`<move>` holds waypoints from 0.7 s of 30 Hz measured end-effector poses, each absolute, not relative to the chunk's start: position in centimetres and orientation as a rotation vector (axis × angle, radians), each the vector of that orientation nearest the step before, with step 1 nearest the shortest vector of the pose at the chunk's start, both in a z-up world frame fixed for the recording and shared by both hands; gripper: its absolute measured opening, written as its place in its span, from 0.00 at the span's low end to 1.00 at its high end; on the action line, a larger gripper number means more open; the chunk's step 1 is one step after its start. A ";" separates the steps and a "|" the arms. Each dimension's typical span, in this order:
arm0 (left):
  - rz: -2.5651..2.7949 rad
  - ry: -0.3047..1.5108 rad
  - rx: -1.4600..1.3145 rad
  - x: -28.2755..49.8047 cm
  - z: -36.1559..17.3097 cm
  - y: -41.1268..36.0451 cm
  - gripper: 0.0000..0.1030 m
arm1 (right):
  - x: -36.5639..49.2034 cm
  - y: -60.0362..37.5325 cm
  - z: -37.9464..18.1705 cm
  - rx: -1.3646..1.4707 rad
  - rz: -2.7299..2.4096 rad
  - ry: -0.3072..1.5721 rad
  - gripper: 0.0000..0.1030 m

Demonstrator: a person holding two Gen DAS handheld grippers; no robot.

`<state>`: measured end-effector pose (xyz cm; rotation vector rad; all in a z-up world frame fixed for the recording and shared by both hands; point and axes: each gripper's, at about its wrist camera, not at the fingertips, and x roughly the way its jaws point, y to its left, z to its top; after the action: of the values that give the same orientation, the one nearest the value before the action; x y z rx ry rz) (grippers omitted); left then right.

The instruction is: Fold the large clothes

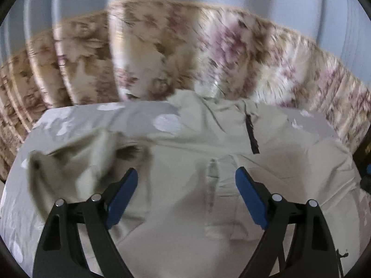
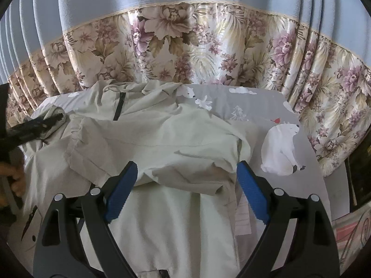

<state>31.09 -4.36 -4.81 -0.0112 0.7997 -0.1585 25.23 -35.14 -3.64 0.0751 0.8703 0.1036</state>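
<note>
A pale green jacket (image 1: 185, 162) with a black zipper (image 1: 251, 136) lies spread on a bed. My left gripper (image 1: 186, 173) hovers open over its middle with nothing between the blue pads, and one sleeve (image 1: 69, 162) lies crumpled to the left, blurred. In the right wrist view the same jacket (image 2: 162, 139) has a sleeve (image 2: 185, 159) folded across its body. My right gripper (image 2: 187, 165) stands open just above that sleeve's edge, gripping nothing. The left gripper (image 2: 46, 121) shows there as a dark blur at the left edge, with a person's hand (image 2: 16, 176) below it.
The bed has a grey sheet (image 2: 255, 106) printed with white polar bears (image 2: 283, 148). A flowered curtain (image 2: 185, 46) hangs close behind the bed's far edge. Dark furniture (image 2: 359, 180) stands at the right, beyond the bed's side.
</note>
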 end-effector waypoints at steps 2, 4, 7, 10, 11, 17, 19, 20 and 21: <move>-0.157 0.828 -0.004 32.2 -5.7 -5.4 0.84 | 25.3 -35.5 -3.8 0.075 0.094 0.871 0.85; -0.171 0.876 -0.006 33.5 -6.9 -6.2 0.84 | 25.2 -36.0 -4.0 0.076 0.085 0.877 0.86; -0.221 0.927 -0.046 34.2 -8.3 -6.6 0.54 | 24.6 -37.0 -4.6 0.038 0.043 0.894 0.88; -0.245 0.922 -0.036 34.1 -8.3 -7.0 0.26 | 23.8 -38.1 -5.8 -0.001 0.000 0.935 0.89; -0.244 0.911 -0.024 34.0 -8.1 -7.0 0.21 | 23.5 -38.6 -6.4 -0.002 -0.010 0.956 0.89; -0.269 0.885 -0.093 33.7 -6.7 -6.1 0.04 | 25.4 -39.1 -9.5 0.069 0.024 1.019 0.85; -0.271 0.861 -0.100 33.5 -6.1 -5.9 0.00 | 26.6 -38.6 -10.9 0.053 -0.005 1.049 0.41; -0.268 0.853 -0.103 33.3 -5.8 -5.8 0.00 | 27.1 -38.3 -11.4 0.033 -0.030 1.064 0.17; -0.257 0.840 -0.107 33.2 -5.6 -5.5 0.00 | 27.0 -38.3 -11.2 0.031 -0.059 1.051 0.16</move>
<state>33.18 -5.53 -5.55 -0.1074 0.8397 -0.2574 26.98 -38.33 -11.21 0.0309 1.0511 -0.0591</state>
